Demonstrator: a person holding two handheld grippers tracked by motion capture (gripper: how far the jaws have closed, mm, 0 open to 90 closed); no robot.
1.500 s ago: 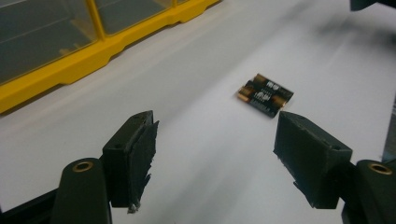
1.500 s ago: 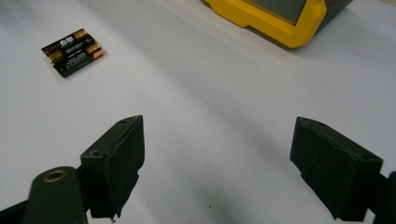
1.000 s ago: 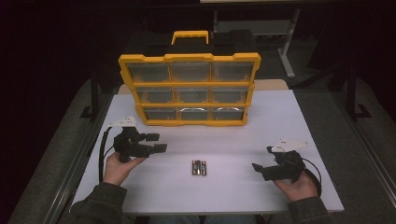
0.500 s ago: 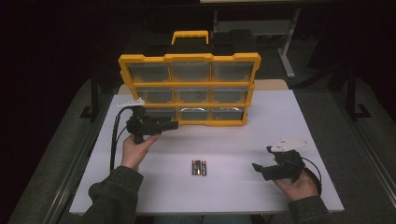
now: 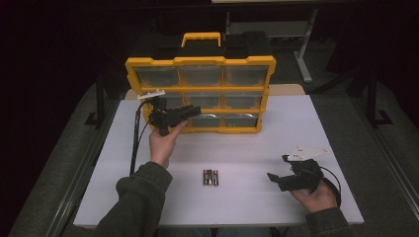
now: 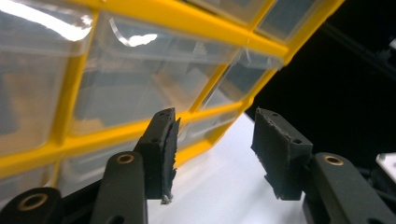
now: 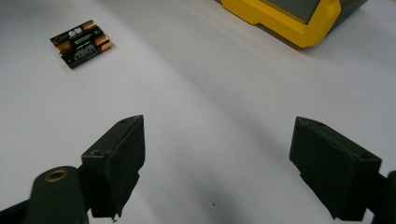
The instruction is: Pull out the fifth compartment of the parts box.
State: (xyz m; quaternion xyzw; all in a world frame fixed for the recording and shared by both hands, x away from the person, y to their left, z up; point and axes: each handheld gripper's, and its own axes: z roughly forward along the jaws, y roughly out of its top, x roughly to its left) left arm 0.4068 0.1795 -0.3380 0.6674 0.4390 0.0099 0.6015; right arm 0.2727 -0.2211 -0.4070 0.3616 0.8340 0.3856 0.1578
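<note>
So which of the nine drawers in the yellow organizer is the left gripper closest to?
The bottom-left drawer. The left gripper sits right in front of the bottom row at the organizer's left end; the other drawers lie higher or further right.

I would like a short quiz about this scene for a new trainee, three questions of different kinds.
1. True or false: the left gripper is up at the yellow organizer.
2. What lies on the table between the hands? A) batteries B) scissors C) a cup
3. Fill in: the right gripper is ____, with nothing between its jaws.

Key: 1 true; 2 A, the batteries; 3 open.
</note>
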